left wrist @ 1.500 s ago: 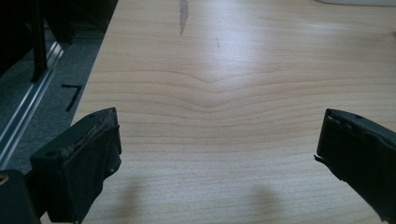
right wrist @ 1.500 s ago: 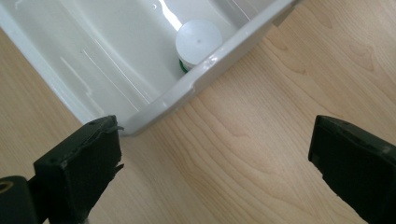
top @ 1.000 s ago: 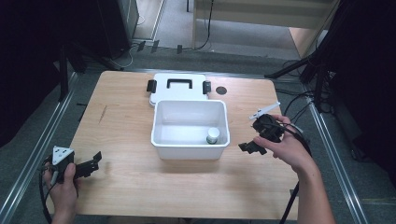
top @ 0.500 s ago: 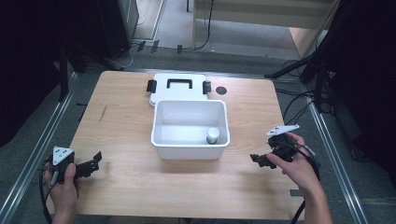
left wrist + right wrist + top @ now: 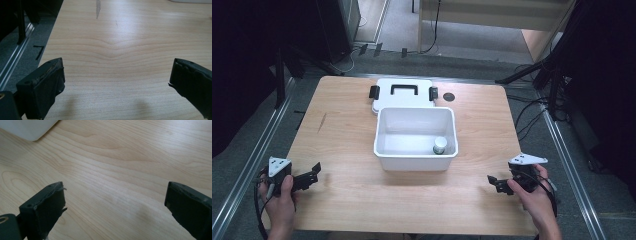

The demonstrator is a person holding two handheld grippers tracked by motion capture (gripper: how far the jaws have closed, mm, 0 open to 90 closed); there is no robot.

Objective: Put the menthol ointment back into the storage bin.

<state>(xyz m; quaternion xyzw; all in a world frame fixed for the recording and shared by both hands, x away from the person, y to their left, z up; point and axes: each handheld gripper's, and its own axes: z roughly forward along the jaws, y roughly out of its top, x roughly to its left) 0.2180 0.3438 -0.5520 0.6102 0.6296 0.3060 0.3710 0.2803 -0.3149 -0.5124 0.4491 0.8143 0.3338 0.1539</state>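
Observation:
A white plastic bin [image 5: 416,155] stands in the middle of the wooden table [image 5: 352,200]. Inside it, at the near right corner, stands a small white bottle with a green cap [image 5: 440,146]. The bin's white lid [image 5: 403,93] with a black handle and black clips lies flat just behind it. My left gripper [image 5: 315,171] rests low at the table's near left corner, open and empty [image 5: 116,77]. At the near right my right gripper [image 5: 492,182] is open over bare wood [image 5: 113,202], a corner of the bin [image 5: 27,128] showing at its view's top left.
A small black round disc [image 5: 448,96] lies on the table to the right of the lid. Metal rails [image 5: 252,165] run along both sides of the table, and cables [image 5: 532,107] trail on the floor to the right. Dark furniture stands behind.
My right gripper has pulled back from beside the bin's right wall to the table's near right corner and dropped low. The left gripper has stayed put.

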